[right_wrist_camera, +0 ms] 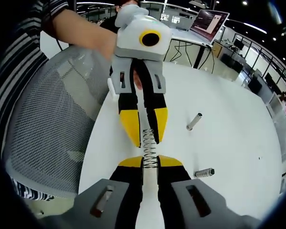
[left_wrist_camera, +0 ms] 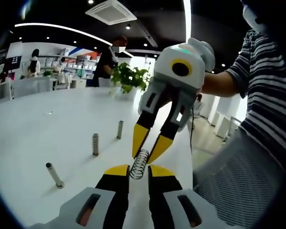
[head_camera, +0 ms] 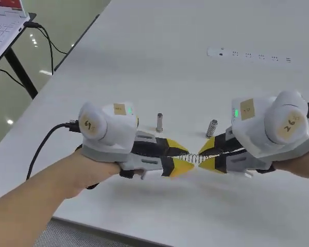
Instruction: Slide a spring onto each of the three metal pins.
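Currently the left claw (head_camera: 187,160) and the right claw (head_camera: 202,157) are meeting tip to tip just above the white table (head_camera: 144,56). Each is clamping one end of a single spring (head_camera: 194,158), which is spanning the short gap between them. Beyond them a bare pin (head_camera: 159,122) is standing upright on the table. Near it a second pin (head_camera: 212,128) is wearing a spring, and in the left gripper view a third pin (left_wrist_camera: 119,129) is wearing one too.
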`<move>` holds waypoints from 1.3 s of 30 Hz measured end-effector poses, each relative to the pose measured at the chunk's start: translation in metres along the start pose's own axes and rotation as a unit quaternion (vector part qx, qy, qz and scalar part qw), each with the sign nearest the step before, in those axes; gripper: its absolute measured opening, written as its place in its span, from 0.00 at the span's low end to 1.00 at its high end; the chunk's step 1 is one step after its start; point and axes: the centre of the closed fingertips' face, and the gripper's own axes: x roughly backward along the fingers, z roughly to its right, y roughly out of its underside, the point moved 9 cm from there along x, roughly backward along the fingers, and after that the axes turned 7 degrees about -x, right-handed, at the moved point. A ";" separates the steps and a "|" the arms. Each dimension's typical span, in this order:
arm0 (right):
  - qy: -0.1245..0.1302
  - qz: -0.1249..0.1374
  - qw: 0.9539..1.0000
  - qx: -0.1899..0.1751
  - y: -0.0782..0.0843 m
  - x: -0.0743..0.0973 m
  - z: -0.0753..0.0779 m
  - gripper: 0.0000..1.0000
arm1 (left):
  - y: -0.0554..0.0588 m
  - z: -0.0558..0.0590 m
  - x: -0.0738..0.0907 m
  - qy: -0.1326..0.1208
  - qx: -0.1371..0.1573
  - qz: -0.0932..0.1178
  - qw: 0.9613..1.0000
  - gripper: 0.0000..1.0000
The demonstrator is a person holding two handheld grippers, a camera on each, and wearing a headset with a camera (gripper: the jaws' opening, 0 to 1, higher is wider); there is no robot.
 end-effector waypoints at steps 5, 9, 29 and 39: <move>-0.002 0.003 1.000 0.000 0.000 0.000 -0.001 0.07 | 0.000 0.001 0.000 0.002 -0.004 -0.001 1.000 0.05; -0.004 0.004 1.000 0.003 0.000 0.001 -0.001 0.07 | 0.000 0.002 0.000 0.006 -0.010 -0.001 1.000 0.04; 0.000 0.012 1.000 -0.028 0.008 0.004 -0.003 0.13 | -0.004 0.001 0.001 0.028 -0.012 0.001 1.000 0.03; -0.008 0.017 1.000 -0.015 0.012 0.005 -0.007 0.08 | -0.005 0.003 0.000 0.051 -0.017 -0.008 0.999 0.03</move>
